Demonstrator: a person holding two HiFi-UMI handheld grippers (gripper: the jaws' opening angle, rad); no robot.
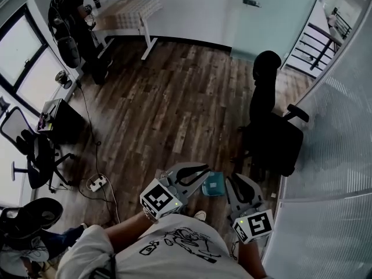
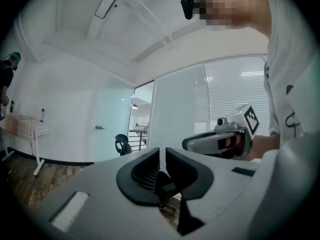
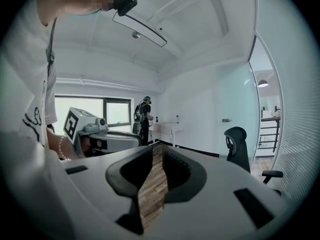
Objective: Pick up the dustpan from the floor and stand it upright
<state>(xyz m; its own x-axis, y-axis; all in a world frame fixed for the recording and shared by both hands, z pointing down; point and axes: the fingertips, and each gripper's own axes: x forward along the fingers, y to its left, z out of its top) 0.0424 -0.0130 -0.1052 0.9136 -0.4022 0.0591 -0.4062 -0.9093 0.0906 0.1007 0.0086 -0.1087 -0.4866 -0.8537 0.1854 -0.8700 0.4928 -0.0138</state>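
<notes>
We list: left gripper (image 1: 203, 174), jaws together, empty, right gripper (image 1: 235, 183), slightly apart (empty too), teal dustpan (image 1: 213, 185) below.

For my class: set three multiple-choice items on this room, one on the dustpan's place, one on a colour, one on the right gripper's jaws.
1. The dustpan shows: A between left gripper and right gripper; B under a table; C on a shelf.
2. The chair by the glass wall is: A red; B black; C white.
3. The right gripper's jaws: A shut on the dustpan; B apart, empty; C shut on a cable.
Key: 1A, head view shows it between them; 2B, plainly black; 3B, only floor shows between them.
</notes>
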